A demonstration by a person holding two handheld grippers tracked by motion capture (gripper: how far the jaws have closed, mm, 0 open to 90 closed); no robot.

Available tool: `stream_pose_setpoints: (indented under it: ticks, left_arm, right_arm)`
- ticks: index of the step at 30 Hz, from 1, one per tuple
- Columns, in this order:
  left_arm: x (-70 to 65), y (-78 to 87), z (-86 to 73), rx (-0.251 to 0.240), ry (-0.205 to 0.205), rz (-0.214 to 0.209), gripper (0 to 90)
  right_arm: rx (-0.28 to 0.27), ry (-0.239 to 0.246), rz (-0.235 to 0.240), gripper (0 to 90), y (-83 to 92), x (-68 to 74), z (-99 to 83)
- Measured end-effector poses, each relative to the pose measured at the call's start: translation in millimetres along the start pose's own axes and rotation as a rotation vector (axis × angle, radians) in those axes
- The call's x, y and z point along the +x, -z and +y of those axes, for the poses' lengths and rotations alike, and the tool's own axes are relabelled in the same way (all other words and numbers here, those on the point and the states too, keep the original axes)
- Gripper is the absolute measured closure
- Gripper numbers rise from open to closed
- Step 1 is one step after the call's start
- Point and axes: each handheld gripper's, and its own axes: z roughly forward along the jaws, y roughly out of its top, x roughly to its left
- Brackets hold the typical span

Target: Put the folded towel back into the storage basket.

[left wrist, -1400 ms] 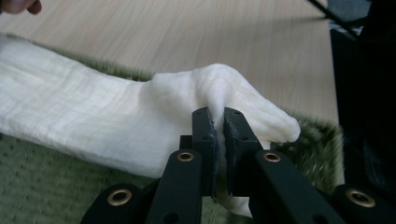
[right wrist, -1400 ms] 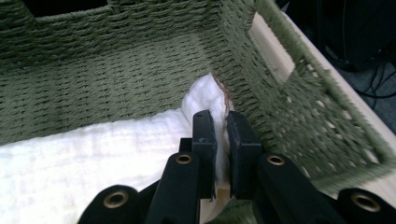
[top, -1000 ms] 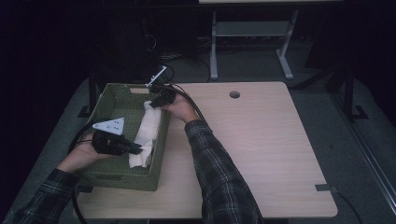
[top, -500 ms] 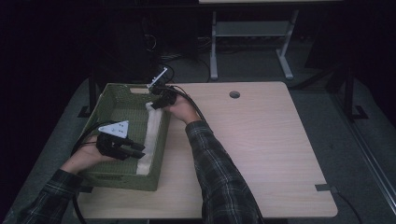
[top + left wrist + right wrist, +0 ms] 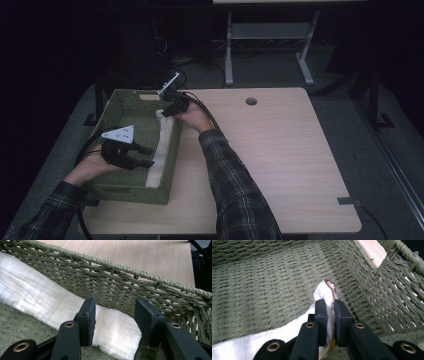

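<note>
A long folded white cloth (image 5: 161, 150) is lying inside a green woven basket (image 5: 114, 182), running along the basket wall that sits nearest the bare wooden table (image 5: 280, 150). It appears to be getting laid flat against that wall, one end at a time.

The right gripper (image 5: 172, 107) is pinching the far end of the cloth, its jaws clamped tight on a bunched corner and lifting it slightly off the basket floor; in the right gripper view (image 5: 330, 322) the fabric is rising just beyond the jaw tips, with the basket's corner close behind it. Holding this end is likely keeping the cloth stretched and straight.

The left gripper (image 5: 145, 156) is hovering at the near end, and its jaws have just been opening. In the left gripper view (image 5: 115, 322) they are standing apart with the cloth's end lying loose between and just beyond them, pads (image 5: 91, 320) not pressing it, so this end looks already set down.
</note>
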Motion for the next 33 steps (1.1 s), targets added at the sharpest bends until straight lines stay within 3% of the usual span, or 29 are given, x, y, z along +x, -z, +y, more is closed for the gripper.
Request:
stream_pose_setpoints:
  ticks: [2,5,11,14,15,17,23,27,33]
  left_arm:
    - [0.1,0.5,0.0,0.002,0.001,0.002,51.4]
    - [-0.3,1.6,0.6,-0.006,0.008,0.007,51.1]
    - [-2.3,5.9,10.4,-0.036,0.038,0.029,48.0]
    - [-3.5,7.2,17.5,-0.045,0.047,0.051,45.2]
    - [-5.1,8.2,23.7,-0.066,0.059,0.063,43.3]
    - [-6.9,7.6,31.6,-0.087,0.084,0.087,41.0]
    - [-14.4,-0.2,55.4,-0.105,0.109,0.150,34.4]
    - [-19.3,-8.5,69.2,-0.111,0.135,0.202,29.0]
    - [-30.5,-25.1,87.3,-0.113,0.134,0.256,27.2]
  right_arm:
    - [-0.002,0.002,-0.005,80.2,-0.1,-0.1,0.1]
    - [-0.025,-0.006,-0.013,61.0,0.6,0.6,0.6]
    - [-0.074,-0.021,-0.036,45.0,16.1,-0.1,3.0]
    - [-0.080,-0.037,-0.044,41.8,26.3,-1.0,1.5]
    - [-0.085,-0.033,-0.054,38.8,41.1,-2.5,-3.3]
    - [-0.086,-0.037,-0.059,37.1,49.1,-2.0,-5.9]
    - [-0.109,-0.047,-0.080,32.0,84.6,-9.1,-23.5]
    - [-0.118,-0.048,-0.098,28.8,108.2,-12.9,-40.3]
    - [-0.135,-0.060,-0.116,26.8,138.9,-15.5,-70.6]
